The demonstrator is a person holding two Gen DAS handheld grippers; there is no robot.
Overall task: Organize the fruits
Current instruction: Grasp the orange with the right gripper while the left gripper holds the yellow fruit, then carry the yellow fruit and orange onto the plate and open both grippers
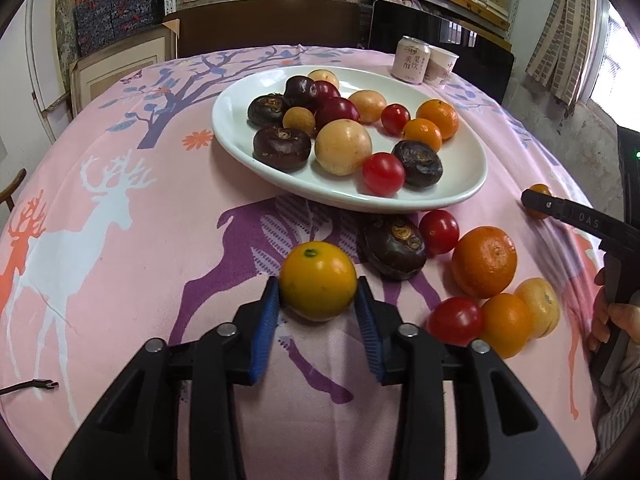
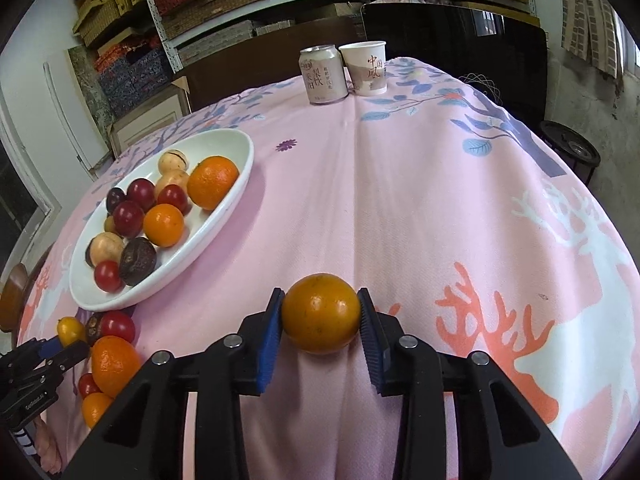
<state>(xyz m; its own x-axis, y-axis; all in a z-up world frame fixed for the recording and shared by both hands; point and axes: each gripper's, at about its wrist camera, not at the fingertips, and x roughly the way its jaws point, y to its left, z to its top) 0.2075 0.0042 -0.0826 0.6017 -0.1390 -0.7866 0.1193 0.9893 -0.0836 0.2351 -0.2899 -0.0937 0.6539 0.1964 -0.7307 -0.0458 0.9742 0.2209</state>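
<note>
Two small citrus fruits are pinched: the yellow kumquat by the left gripper at lower centre, the orange fruit by the right gripper. At upper centre in the left view stands the white plate of fruits on the pink tabletop.

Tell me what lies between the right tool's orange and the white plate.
Only bare pink tablecloth, as the right wrist view shows. The right tool grips its orange apart from the white plate; the loose fruit lies further left.
</note>
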